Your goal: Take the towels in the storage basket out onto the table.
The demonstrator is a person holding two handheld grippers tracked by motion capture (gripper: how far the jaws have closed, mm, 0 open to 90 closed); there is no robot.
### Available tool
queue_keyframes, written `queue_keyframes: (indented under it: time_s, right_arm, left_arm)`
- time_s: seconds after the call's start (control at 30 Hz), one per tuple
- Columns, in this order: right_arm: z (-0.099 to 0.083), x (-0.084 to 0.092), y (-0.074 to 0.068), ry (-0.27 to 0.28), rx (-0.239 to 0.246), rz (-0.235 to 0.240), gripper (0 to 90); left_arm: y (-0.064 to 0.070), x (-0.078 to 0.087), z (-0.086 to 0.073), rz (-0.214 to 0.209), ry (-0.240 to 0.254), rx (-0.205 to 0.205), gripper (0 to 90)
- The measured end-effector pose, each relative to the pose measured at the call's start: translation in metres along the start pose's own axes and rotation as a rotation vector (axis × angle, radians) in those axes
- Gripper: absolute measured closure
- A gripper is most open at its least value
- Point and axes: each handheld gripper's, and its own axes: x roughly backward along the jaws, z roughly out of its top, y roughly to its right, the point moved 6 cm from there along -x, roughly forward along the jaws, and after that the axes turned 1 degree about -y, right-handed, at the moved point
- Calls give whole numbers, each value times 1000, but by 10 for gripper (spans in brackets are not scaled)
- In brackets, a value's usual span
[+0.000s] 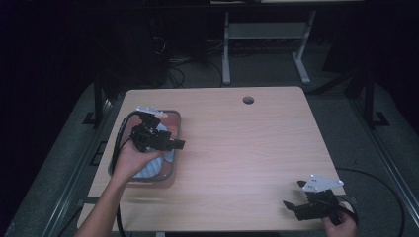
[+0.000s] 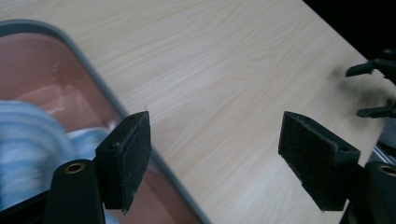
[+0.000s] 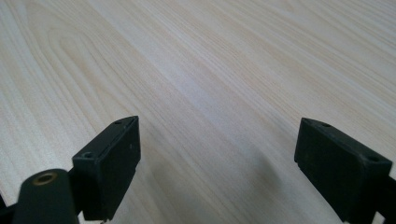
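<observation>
The left gripper point(image 1: 173, 144) is hovering over the shallow reddish-brown rectangular plastic tray with a grey rim point(image 1: 175, 120), which is sitting at the left side of the light wooden table point(image 1: 247, 143). The person's left hand point(image 1: 131, 160) is gripping this tool from the near side of the tray. In the left gripper view, the left gripper point(image 2: 215, 154) is standing with its jaws wide apart and nothing between them; one jaw is lying over the tray's grey rim point(image 2: 93, 74), the other over bare tabletop beyond the tray.

A blue-and-white striped cloth point(image 1: 155, 165) is lying inside the tray, in its near half, partly under the hand and tool. In the left gripper view the cloth point(image 2: 32, 140) is showing blurred, resting on the tray floor just beside the nearer jaw; whether the jaw is touching it cannot be told.

The right gripper point(image 1: 291, 203) is sitting well apart from the tray, at the table's near right corner, held by the person's right hand point(image 1: 341, 228). In the right gripper view, the right gripper point(image 3: 217, 161) is showing its jaws spread wide, empty, over bare wood grain point(image 3: 196, 70).
</observation>
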Motion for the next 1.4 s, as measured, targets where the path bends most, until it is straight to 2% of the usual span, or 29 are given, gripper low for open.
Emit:
queue_keyframes:
  time_s: [0.13, 0.5, 0.57, 0.63, 0.73, 0.9, 1.07, 1.2, 1.4]
  right_arm:
    - [0, 0, 0, -4, 5, 1, 138]
    - [1, -1, -1, -2, 6, 4, 138]
    - [0, -1, -1, -3, 6, 5, 138]
    - [1, -2, -2, -2, 9, 9, 138]
    - [1, -2, -3, -4, 12, 8, 138]
    - [2, -2, -4, -2, 13, 14, 138]
    - [2, -1, -4, 1, 28, 13, 138]
    - [2, -2, -5, -1, 19, 17, 138]
    - [1, -1, -4, -1, 18, 12, 138]
  left_arm:
    - [-9, 4, -2, 19, 6, 19, 254]
    - [-49, 17, -19, 91, 0, 110, 254]
    - [-52, 18, -20, 103, -4, 118, 254]
    - [-61, 18, -24, 122, -9, 139, 253]
    - [-67, 16, -28, 122, -18, 162, 256]
    - [-80, 15, -36, 169, -30, 195, 252]
    - [-86, 8, -40, 202, -66, 219, 260]
    - [-92, 1, -41, 233, -89, 238, 271]
    - [-92, -18, -46, 250, -175, 230, 300]
